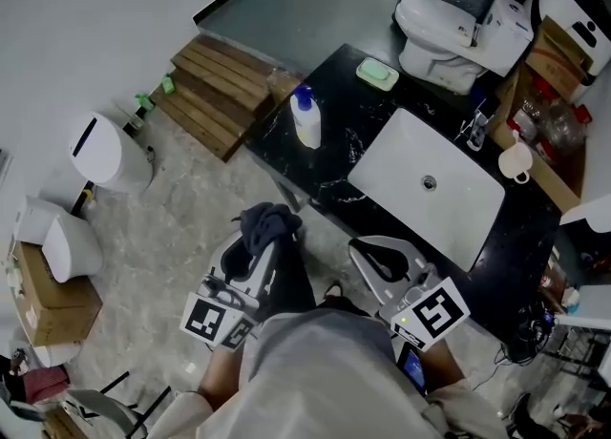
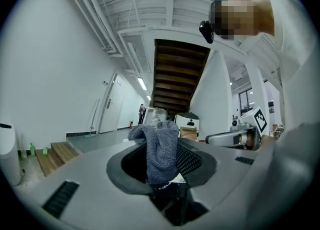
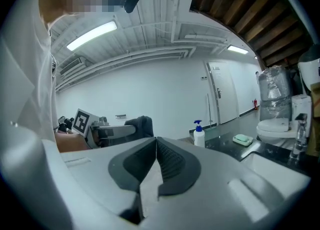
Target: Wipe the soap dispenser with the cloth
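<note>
Cool, even indoor light with soft shadows. A ceiling strip light (image 3: pixel 92 34) glows high above and left of the right gripper (image 3: pixel 156 141); more strips (image 2: pixel 142 84) shine far beyond the left gripper (image 2: pixel 162 141). Both gripper views bulge fisheye-wise, with black corners and bent walls (image 2: pixel 50 74). The cloth (image 2: pixel 161 156) looks crisp; each gripper's shell nearest the lens blurs.

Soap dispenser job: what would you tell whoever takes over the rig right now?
Left gripper: shut on the grey cloth.
Right gripper: shut, empty.
Soap dispenser: upright on the black counter beside the sink, ahead of both grippers, neither touching it.
Done: cloth is in hand.
Left: bring the cloth to the dispenser and wipe it.
</note>
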Tool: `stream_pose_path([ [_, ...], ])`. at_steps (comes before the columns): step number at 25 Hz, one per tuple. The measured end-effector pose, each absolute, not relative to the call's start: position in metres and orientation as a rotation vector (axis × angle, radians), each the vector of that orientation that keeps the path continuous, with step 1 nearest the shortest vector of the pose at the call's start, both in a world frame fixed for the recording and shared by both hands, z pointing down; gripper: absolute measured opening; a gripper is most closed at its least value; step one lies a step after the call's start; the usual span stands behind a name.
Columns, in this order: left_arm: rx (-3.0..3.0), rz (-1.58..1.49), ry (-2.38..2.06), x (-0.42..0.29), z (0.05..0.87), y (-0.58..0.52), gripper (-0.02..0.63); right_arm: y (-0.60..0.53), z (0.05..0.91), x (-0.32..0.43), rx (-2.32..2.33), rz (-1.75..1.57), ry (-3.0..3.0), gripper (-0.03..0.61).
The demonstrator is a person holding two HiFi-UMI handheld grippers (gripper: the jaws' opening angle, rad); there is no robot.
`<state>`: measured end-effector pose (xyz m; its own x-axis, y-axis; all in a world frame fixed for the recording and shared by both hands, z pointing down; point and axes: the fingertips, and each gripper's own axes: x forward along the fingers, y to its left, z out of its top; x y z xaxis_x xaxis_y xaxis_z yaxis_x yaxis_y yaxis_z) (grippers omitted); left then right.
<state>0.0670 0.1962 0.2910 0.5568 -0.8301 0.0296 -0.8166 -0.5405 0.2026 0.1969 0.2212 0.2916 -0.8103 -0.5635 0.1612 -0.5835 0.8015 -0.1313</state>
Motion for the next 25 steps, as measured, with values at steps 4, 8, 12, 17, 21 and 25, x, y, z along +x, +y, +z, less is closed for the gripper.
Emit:
stream_pose_path([
  [4,2.601,-0.108,-1.36,0.063,0.292,0.169,0.133,0.199,0.295,0.188,0.922,0.278,-2.858,0.005],
  [8,2.602,-0.101,-1.34,0.054,0.3,0.139,0.133,0.173,0.3,0.178,0.934,0.303,-2.844,0.004],
  [12,2.595,-0.1,-1.304,0.047,0.304,0.109,0.133,0.144,0.303,0.165,0.936,0.324,-2.825,0.003],
  [17,2.586,-0.088,-1.23,0.033,0.311,0.072,0.133,0.107,0.308,0.143,0.956,0.382,-2.79,0.005],
  [21,2.615,-0.031,-1.194,0.021,0.315,0.038,0.133,0.074,0.316,0.128,0.985,0.427,-2.754,0.005],
  [25,2.626,0.01,-1.162,0.007,0.323,0.005,0.133,0.044,0.328,0.116,1.021,0.483,-2.705,0.004],
])
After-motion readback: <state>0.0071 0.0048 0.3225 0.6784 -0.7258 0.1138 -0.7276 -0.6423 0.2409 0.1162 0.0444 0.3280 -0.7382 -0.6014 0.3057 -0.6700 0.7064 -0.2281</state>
